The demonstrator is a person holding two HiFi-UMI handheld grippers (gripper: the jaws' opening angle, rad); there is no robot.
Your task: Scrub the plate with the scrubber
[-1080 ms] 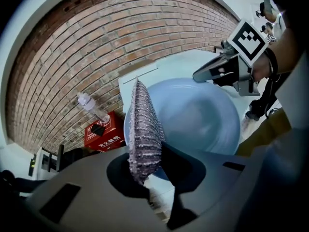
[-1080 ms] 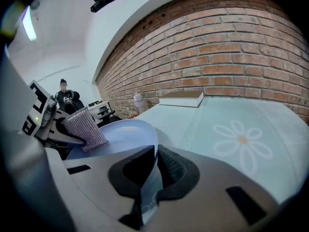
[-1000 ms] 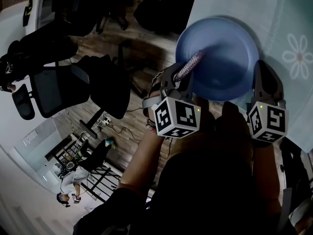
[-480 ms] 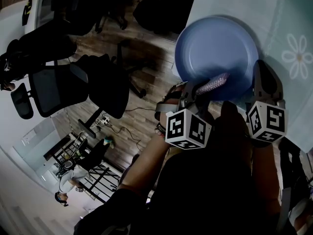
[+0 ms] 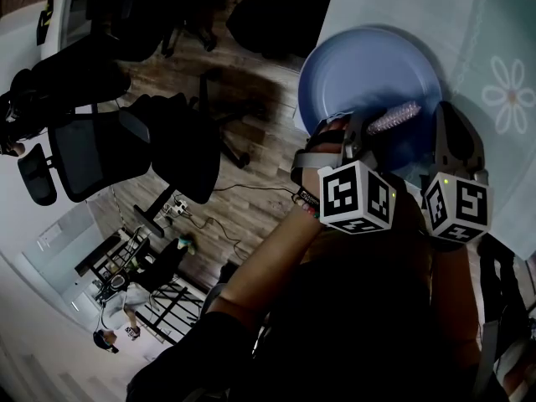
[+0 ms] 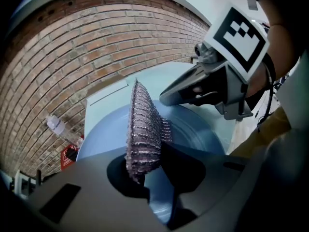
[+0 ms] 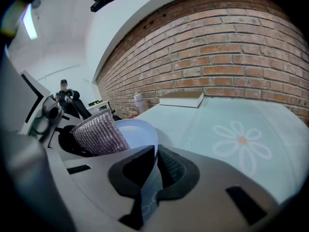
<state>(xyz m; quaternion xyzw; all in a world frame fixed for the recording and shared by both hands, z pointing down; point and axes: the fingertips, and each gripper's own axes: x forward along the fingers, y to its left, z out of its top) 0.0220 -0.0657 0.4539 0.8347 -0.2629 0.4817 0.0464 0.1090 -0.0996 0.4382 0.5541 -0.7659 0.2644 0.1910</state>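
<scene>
1. Head view: plate [image 5: 360, 69] sits at the desk's [image 5: 502, 23] 9 o'clock edge. The scrubber [image 5: 394, 117] lies at the plate's 5 o'clock, near the right gripper [image 5: 444, 128].
2. Left gripper view: left gripper [image 6: 149, 163] fingers are clenched on the scrubber, which looks pressed to the plate.
3. Right gripper view: fingers pinch the plate rim. Scrubbing appears to be in hand. The next move calls for a sweep toward 12 o'clock with the rim kept steady.

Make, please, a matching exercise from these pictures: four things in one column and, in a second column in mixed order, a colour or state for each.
Column one:
1. plate
2. scrubber
3. left gripper
4. right gripper

Column two:
A. shut on the scrubber
B. blue
C. shut on the plate's rim
D. silvery mesh

Pairs: 1-B, 2-D, 3-A, 4-C
</scene>
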